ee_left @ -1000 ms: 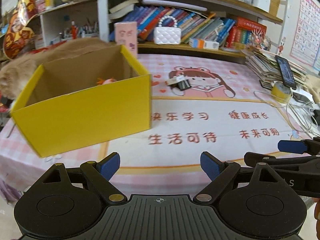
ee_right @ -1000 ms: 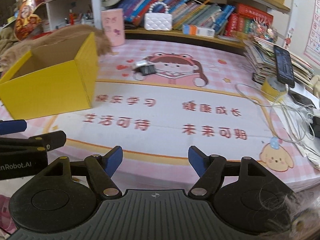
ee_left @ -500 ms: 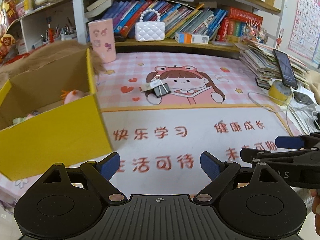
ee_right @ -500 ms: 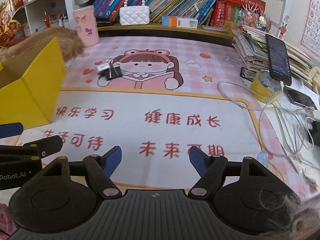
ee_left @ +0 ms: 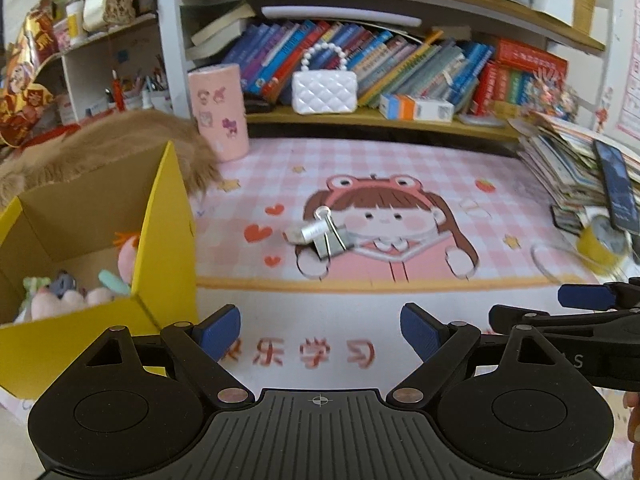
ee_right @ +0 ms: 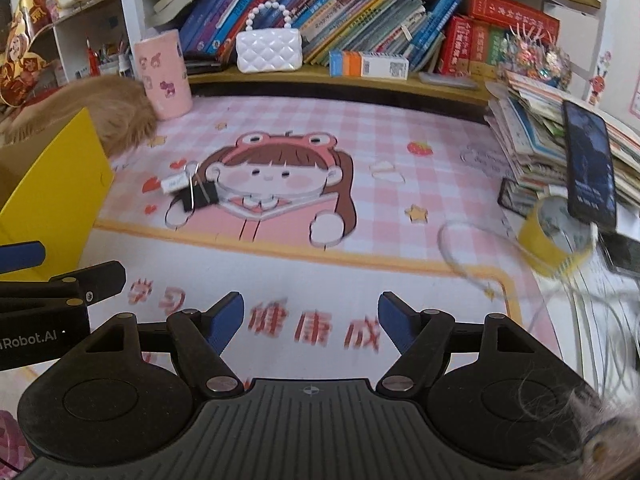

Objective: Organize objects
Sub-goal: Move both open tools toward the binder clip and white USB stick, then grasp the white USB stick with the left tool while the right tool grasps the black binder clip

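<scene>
Step in hand: approach, as I judge it; both grippers are empty and point across the pink desk mat (ee_left: 400,152) toward the loose items at its middle.
Left gripper (ee_left: 320,330): jaws wide apart, nothing between them, low centre of its own view.
Right gripper (ee_right: 311,318): jaws apart, nothing between them; its blue tip also shows at the right edge of the left view.
Task's thing: a black binder clip (ee_left: 330,236) with a small white label-like piece (ee_right: 175,182) touching it, lying on the cartoon girl print, centre of the left view, left of centre in the right view.
Next move calls for: carrying one gripper forward over the clip, straddling its body and closing (the wire handles look slippery, so the body seems the safer hold), then across to the box.
Container: yellow cardboard box (ee_left: 168,240), open-topped, at the left edge of the left view.
Contents: several small soft toys, pink, grey and green (exact kinds too small to tell).
Other container: pink cup (ee_right: 162,74) at the upper left, contents hidden.
</scene>
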Demonstrator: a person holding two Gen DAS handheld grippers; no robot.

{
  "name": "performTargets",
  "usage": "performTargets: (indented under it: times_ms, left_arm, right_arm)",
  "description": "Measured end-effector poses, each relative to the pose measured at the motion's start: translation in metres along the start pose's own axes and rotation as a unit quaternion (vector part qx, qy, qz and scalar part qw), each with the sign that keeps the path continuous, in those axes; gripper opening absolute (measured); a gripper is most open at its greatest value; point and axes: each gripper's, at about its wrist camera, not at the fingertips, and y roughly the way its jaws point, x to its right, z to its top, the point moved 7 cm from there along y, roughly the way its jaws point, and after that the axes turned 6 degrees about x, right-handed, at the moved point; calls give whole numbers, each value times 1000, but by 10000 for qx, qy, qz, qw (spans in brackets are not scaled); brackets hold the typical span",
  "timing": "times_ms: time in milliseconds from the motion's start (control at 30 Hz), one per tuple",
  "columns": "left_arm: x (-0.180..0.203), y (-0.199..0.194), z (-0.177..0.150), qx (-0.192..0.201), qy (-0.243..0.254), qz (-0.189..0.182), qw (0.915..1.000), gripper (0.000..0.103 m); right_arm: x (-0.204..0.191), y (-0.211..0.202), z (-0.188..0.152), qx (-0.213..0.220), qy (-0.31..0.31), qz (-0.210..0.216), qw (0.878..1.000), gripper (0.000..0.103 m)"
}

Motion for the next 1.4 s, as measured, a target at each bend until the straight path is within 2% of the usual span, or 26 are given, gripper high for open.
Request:
performTargets:
  times_ms: [300,333,367,633,833,900,1000,1033,1133,1400]
  left_arm:
    - [4,30,23,45,-171,328,9993,89]
    - [3,34,25,55,-205,366,9991,86]
    - [3,38,27,46,-250,396,9989,83]
    - [-9,87,36,-202,-692,655,9952,82]
    - [-16,129,35,-503,-1105,688,9902,64]
    - [-15,137,35,-521,-1169,674,9895,63]
    - [-15,146,33,-606,-1262,608,9883,43]
    - [-16,147,33,-633,-1321,532,9878,32]
    - [-19,141,35,-529,-1386,355,9883,30]
    - [-38,85,54,-115,-1486,490,9876,28]
  right_arm:
    - [13,38,37,196,-100,195,9996,70]
    - [15,42,40,209,-116,203,9995,70]
    - [16,46,42,216,-125,212,9995,70]
    - [19,77,45,30,-207,346,9992,70]
    - [14,87,44,-65,-304,528,9981,70]
    - [12,88,45,-79,-352,597,9976,69]
    - [5,91,44,-87,-462,748,9961,70]
    - [2,92,43,-86,-514,800,9954,69]
    - [-10,96,41,-85,-647,1006,9928,69]
    - [-55,120,39,59,-1095,1570,9815,70]
